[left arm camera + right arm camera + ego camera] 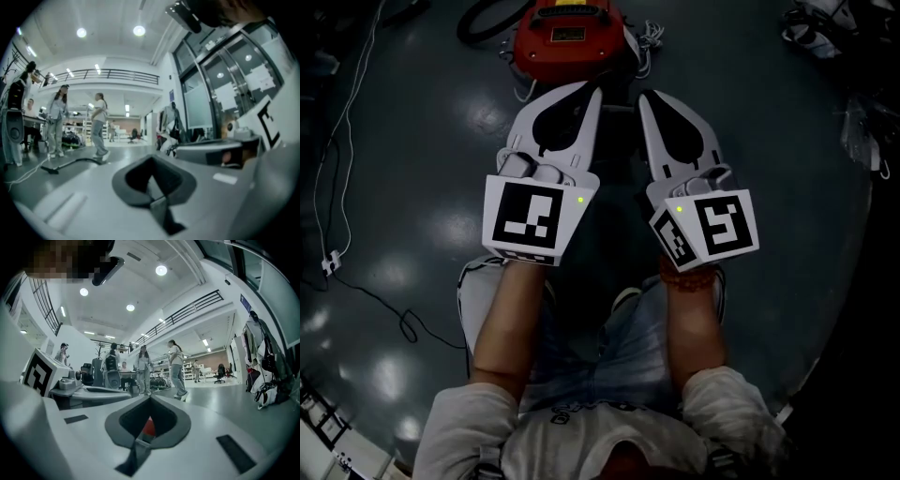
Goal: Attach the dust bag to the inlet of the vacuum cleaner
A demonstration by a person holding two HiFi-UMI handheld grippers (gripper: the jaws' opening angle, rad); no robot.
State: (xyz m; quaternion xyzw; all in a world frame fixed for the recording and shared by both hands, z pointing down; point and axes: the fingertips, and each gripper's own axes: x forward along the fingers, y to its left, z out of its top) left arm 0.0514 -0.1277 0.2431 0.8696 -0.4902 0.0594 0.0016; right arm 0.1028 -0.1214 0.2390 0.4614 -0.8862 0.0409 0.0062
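Grey polished floor [787,187] fills most of the head view. On it, straight ahead of both claws and just beyond their tips, stands the red vacuum cleaner [567,37]. Its inlet and the dust bag I cannot find. Left claw [592,90] and right claw [645,95] are both closed on nothing, side by side. I judge the left one more in line.
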